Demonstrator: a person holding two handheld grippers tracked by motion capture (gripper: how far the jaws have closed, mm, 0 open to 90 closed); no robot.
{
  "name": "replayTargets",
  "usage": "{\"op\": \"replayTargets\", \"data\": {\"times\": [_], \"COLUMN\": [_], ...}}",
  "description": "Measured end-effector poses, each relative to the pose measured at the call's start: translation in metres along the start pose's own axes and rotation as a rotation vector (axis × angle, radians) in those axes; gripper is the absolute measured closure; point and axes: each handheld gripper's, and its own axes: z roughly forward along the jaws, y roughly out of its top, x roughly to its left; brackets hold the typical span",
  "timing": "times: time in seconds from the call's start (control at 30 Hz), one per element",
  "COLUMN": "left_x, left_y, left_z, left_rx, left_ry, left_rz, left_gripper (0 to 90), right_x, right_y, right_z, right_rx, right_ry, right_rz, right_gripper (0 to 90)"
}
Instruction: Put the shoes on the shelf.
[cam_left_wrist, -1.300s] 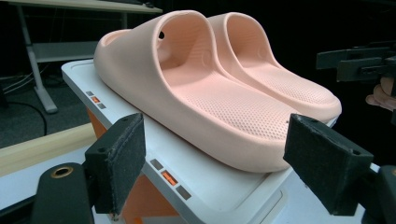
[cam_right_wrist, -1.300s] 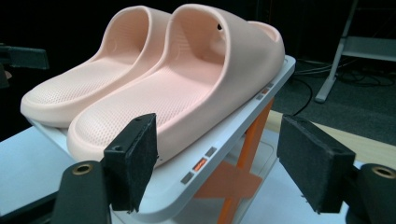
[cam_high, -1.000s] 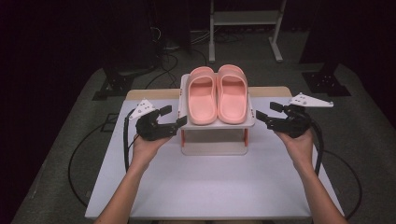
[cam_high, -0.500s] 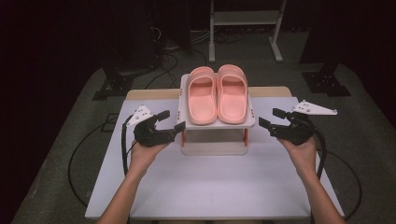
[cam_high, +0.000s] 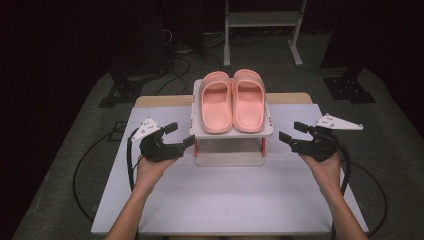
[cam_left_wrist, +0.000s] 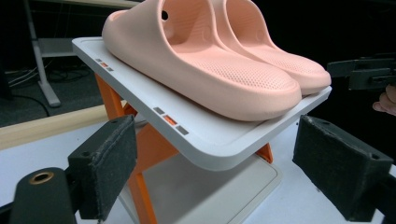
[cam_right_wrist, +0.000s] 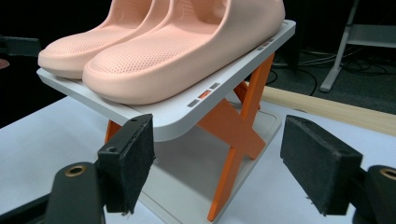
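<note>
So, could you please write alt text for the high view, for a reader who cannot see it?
A pair of pink slippers sits side by side on a small white stand with orange legs, on a white table. A person's hands hold the open left gripper and right gripper on either side of the stand, touching nothing.

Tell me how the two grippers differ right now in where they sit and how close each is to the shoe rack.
The left gripper sits at the rack's left front corner, its tip almost at the top shelf's edge; the right gripper sits to the rack's right with a clear gap. The left gripper points right toward the rack, the right gripper points left. Both are open, hold nothing, and face the pink slippers on the top shelf.
</note>
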Motion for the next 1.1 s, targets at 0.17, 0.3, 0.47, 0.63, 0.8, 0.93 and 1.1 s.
{"op": "replayTargets", "data": {"times": [0.17, 0.3, 0.47, 0.63, 0.8, 0.93, 1.1], "left_x": [0.001, 0.001, 0.001, 0.004, 0.006, 0.006, 0.006], "left_y": [-0.004, -0.008, -0.012, -0.017, -0.024, -0.027, -0.031], "left_z": [-0.003, -0.005, -0.007, -0.009, -0.012, -0.014, -0.017], "left_rx": [-0.001, 0.003, 0.006, 0.007, 0.018, 0.017, 0.018], "left_ry": [0.000, -0.001, 0.000, 0.006, 0.007, 0.009, 0.009], "left_rz": [-0.003, -0.006, -0.011, -0.022, -0.025, -0.026, -0.031], "left_gripper": [12.4, 12.0, 12.0, 11.5, 11.5, 11.3, 10.8], "right_x": [-0.002, -0.003, -0.003, -0.004, -0.007, -0.008, -0.008], "right_y": [-0.005, -0.010, -0.016, -0.022, -0.030, -0.035, -0.041], "right_z": [-0.003, -0.005, -0.006, -0.006, -0.007, -0.009, -0.010], "right_rx": [-0.003, -0.001, 0.004, 0.007, 0.015, 0.017, 0.023], "right_ry": [-0.005, -0.006, -0.005, -0.004, 0.003, 0.005, 0.008], "right_rz": [0.004, 0.009, 0.014, 0.031, 0.047, 0.061, 0.066], "right_gripper": [25.2, 25.2, 25.3, 25.2, 25.2, 25.2, 25.2]}}
